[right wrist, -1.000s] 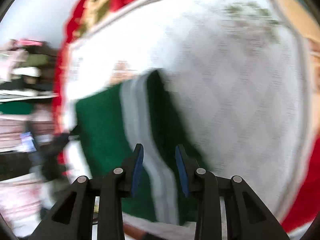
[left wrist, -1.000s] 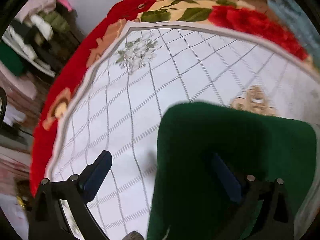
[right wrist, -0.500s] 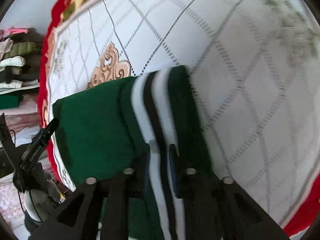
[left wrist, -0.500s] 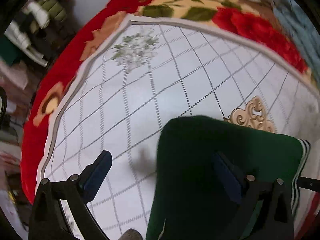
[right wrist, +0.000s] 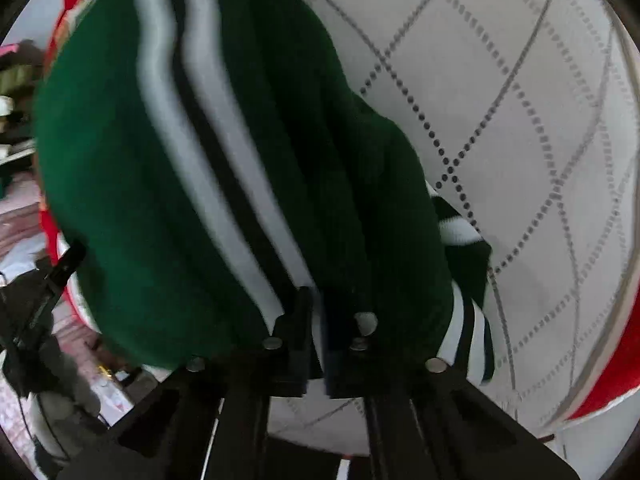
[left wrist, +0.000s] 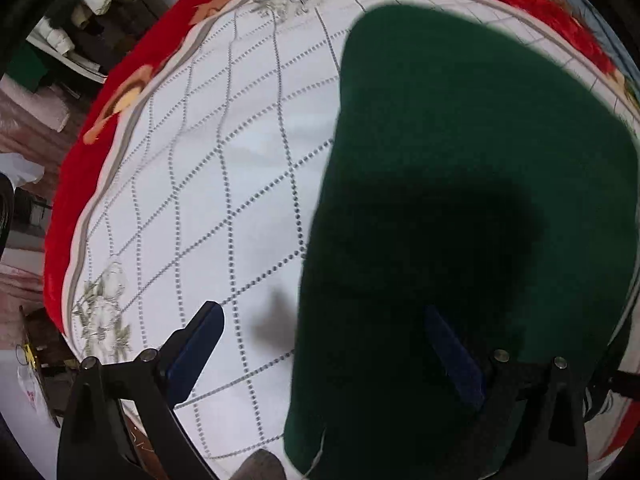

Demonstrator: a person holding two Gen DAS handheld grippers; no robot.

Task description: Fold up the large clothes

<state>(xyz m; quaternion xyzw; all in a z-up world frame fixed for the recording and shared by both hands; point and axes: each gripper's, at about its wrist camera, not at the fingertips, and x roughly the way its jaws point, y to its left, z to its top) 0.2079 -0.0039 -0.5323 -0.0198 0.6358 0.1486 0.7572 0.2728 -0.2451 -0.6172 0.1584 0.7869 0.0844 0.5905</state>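
Green garment [left wrist: 460, 152]: folded, with white and black stripes, lying on a white quilted bedspread [left wrist: 240, 160] over a red floral blanket [left wrist: 76, 152].
Right gripper [right wrist: 318, 320]: jaws pinched together on the garment's striped edge.
Left gripper [left wrist: 324, 344]: jaws wide apart, nothing gripped; right finger over the green cloth, left finger over bare bedspread.

White quilted bedspread [left wrist: 248, 184] w/ red floral blanket [left wrist: 100, 132] border (clothes shelves [left wrist: 80, 12] behind).
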